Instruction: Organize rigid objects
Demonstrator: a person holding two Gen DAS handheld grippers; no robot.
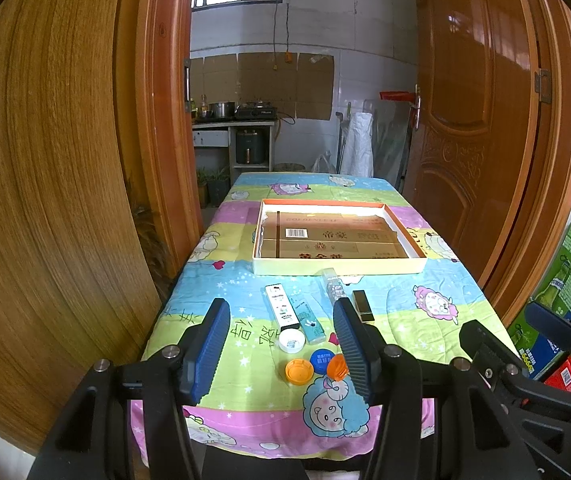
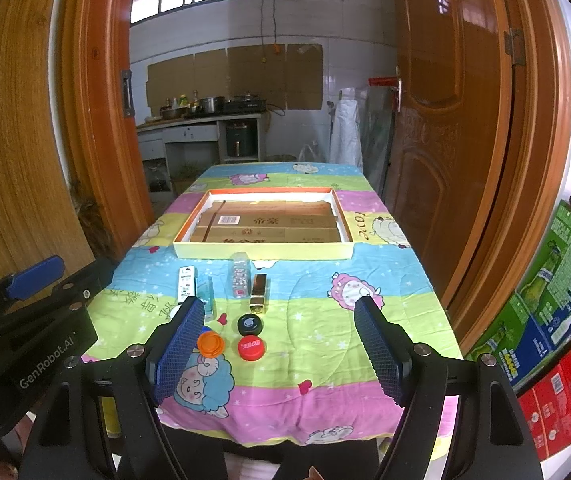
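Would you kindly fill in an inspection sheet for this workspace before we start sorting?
Surface: table under a cartoon-print cloth.
Job's things: shallow box tray holding only flattened cardboard; in front of it a white stick, teal tube, clear bottle, gold lipstick, and loose caps including the red cap and black cap.
Clutter: nothing seen.
Grippers: left gripper and right gripper, jaws open, empty.
Cables: wires hang on the far wall.
Surroundings: wooden doors, kitchen counter, stacked cartons.
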